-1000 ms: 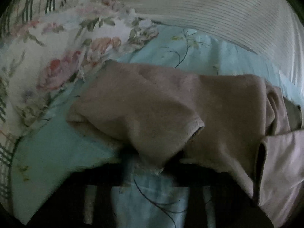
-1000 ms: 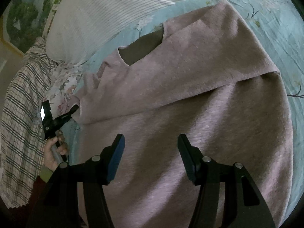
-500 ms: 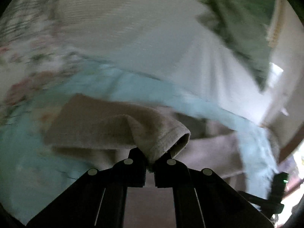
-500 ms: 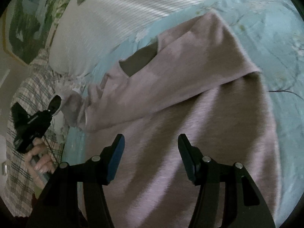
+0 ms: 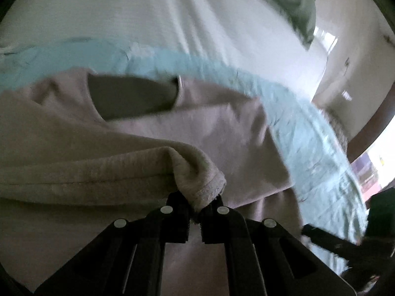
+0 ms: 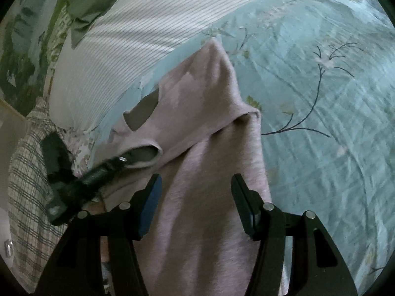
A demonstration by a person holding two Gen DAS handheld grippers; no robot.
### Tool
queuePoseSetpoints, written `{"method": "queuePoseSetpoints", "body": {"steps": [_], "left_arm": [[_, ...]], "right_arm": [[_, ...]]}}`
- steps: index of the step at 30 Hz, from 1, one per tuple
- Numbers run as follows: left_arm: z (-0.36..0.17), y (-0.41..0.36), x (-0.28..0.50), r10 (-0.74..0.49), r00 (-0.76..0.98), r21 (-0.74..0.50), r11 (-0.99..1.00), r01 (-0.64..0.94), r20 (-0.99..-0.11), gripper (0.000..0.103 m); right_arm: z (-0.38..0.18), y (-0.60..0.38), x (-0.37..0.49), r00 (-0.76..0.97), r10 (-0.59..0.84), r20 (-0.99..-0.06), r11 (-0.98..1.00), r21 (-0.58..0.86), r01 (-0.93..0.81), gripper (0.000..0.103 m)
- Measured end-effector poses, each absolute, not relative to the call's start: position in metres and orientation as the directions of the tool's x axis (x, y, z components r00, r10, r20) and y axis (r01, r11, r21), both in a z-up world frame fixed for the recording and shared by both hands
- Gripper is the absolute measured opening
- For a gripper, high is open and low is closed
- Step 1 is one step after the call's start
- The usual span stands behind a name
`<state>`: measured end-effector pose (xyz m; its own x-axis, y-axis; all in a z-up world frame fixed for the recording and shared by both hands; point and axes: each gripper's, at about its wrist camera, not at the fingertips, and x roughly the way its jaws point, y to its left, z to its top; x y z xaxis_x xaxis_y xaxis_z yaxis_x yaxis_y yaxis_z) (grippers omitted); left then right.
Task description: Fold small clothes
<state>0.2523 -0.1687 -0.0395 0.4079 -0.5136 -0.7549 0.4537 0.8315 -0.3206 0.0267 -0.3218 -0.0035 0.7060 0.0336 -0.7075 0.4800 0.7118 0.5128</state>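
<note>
A: Left gripper (image 5: 196, 212) clamped on hemmed sleeve cuff (image 5: 205, 187) of soft mauve knit top (image 6: 205, 197). Right gripper (image 6: 196, 192) apart, empty, hovering above body panel.

B: Spread on pale blue floral bedsheet (image 6: 321, 128), collar far. Light, floppy, likely sags. Best gripped at hems.

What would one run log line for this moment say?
left gripper: shut on sleeve cuff | right gripper: open, above pink shirt | shirt on blue bedsheet | fold unfinished
</note>
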Motion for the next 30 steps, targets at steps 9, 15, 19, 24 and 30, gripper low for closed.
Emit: {"method": "queuePoseSetpoints", "body": {"steps": [9,15,19,24,30], "left_arm": [[-0.052,-0.127,0.227,-0.505,0.388,-0.335,0.84,0.428,-0.771,0.065],[-0.037,-0.037,0.211,-0.379,0.525,-0.266,0.922,0.281,-0.762,0.065],[-0.039,0.037,0.226,-0.202,0.61,-0.223,0.974,0.042,-0.766,0.065],[-0.051,0.085,0.25,-0.154,0.602,-0.251,0.965,-0.08,-0.783,0.063],[-0.06,0.077,0.274,-0.156,0.575,-0.215,0.976,-0.037,-0.803,0.063]], "right_arm": [[-0.002,-0.309,0.07,0.705,0.119,-0.699,0.747,0.531,0.4,0.059],[-0.02,-0.292,0.111,0.68,0.216,-0.701,0.741,0.571,0.353,0.06],[-0.032,-0.287,0.14,0.664,0.244,-0.707,0.738,0.58,0.345,0.06],[-0.039,-0.283,0.172,0.661,0.238,-0.712,0.785,0.542,0.301,0.052],[0.004,-0.287,0.189,0.707,0.225,-0.67,0.838,0.504,0.21,0.008]]}}
